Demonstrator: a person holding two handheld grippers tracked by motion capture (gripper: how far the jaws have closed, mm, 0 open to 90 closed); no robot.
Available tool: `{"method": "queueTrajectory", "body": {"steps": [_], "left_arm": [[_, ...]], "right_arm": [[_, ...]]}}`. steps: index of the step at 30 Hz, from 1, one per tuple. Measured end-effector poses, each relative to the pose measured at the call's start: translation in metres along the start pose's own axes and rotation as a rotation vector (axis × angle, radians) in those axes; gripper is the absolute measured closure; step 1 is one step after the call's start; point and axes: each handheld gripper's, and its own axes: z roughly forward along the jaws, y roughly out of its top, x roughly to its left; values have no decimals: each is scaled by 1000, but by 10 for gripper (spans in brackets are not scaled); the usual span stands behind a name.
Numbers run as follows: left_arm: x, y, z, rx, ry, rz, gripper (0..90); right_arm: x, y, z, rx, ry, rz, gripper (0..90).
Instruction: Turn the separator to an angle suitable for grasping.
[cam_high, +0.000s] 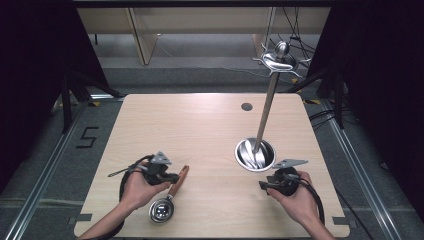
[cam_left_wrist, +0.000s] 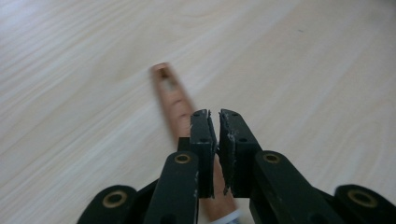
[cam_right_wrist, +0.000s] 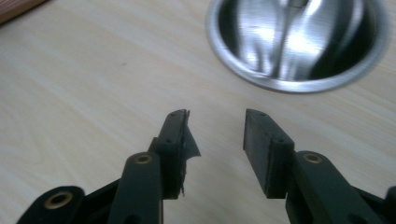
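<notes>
Left fingers (cam_left_wrist: 203, 135) nearest, pinched almost together, gripping nothing, right above the brown handle (cam_left_wrist: 175, 100). Scoop (cam_high: 162, 209) flat on the surface (cam_high: 200, 130), near left, cup end nearest. Right fingers (cam_right_wrist: 261, 140) spread wide, empty, just near of the stand (cam_high: 267, 112). Looks like the pick-up step. Next: open up, drop around the handle, squeeze.

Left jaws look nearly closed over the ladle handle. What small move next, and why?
Probably lift the left gripper a little, to test the hold. Its jaws sit almost together over the ladle's wooden handle, which looks pinched, but blur leaves the grip uncertain. The ladle lies flat on the table; the hook stand is clear.
</notes>
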Motion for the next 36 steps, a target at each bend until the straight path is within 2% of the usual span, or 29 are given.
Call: {"method": "queueTrajectory", "body": {"steps": [1,2,3,4,6,7,9,10,12,13,15,16,18,19,20,21,22,23,24,25,26,27,28,29,30,31,32,34,36], "left_arm": [[0,0,0,0,0,0,816],[-4,3,3,37,-15,5,822],[-4,6,5,68,-25,32,822],[-7,11,11,95,-20,41,864],[-10,14,16,112,-20,40,887],[-11,16,19,121,-25,41,891],[-14,19,28,142,-37,26,893],[-15,20,32,156,-37,16,894],[-16,22,41,183,-33,-7,893],[-13,24,46,218,-9,7,894],[-11,25,47,239,4,21,894],[-11,27,48,250,13,22,894],[-8,29,50,257,28,31,894],[-9,30,50,263,38,18,894],[-8,31,50,262,55,25,894],[-6,32,51,261,76,9,894],[-4,32,51,262,84,4,894],[-2,33,51,267,99,19,894],[0,33,51,266,114,12,894],[3,33,50,264,115,-6,894],[7,33,50,263,123,-21,894],[10,33,49,257,129,-29,894],[10,32,50,241,140,-53,894],[10,32,50,241,140,-53,894],[17,30,48,238,149,-84,894],[20,29,47,238,157,-93,894],[23,28,46,237,161,-92,894],[29,27,44,235,173,-111,894],[35,27,42,228,180,-131,894]], "right_arm": [[0,0,0,0,0,0,594],[-6,2,-4,-6,-11,36,583],[-6,2,-4,-6,-11,36,583],[-12,4,-3,-49,-40,-4,575],[-12,4,-3,-51,-40,7,571],[-11,4,-1,-77,-78,4,569],[-10,4,0,-78,-83,9,569],[-9,5,-3,-29,-80,1,568],[-9,5,-3,-25,-85,-2,568],[-8,4,0,-66,-76,-2,568],[-8,3,2,-96,-78,9,568],[-8,3,1,-82,-79,1,568],[-8,3,1,-80,-78,0,567],[-9,3,1,-82,-71,-4,566],[-8,5,-3,-30,-76,-8,564],[-8,5,-3,-32,-74,-8,564],[-6,4,-1,-55,-74,5,563],[-4,4,-2,-41,-71,28,561],[-2,4,-3,-21,-62,60,561],[-2,4,-2,-26,-65,49,559],[-6,4,-2,-40,-77,0,559],[-7,4,-2,-32,-73,-21,558],[-5,4,-2,-25,-71,3,557],[-5,4,-2,-25,-71,3,557],[-3,3,1,-49,-59,36,556],[-3,3,1,-45,-48,35,555],[-2,3,2,-54,-65,42,555],[-2,4,-1,-10,-66,34,554],[-2,3,-1,-8,-66,35,552]]}}
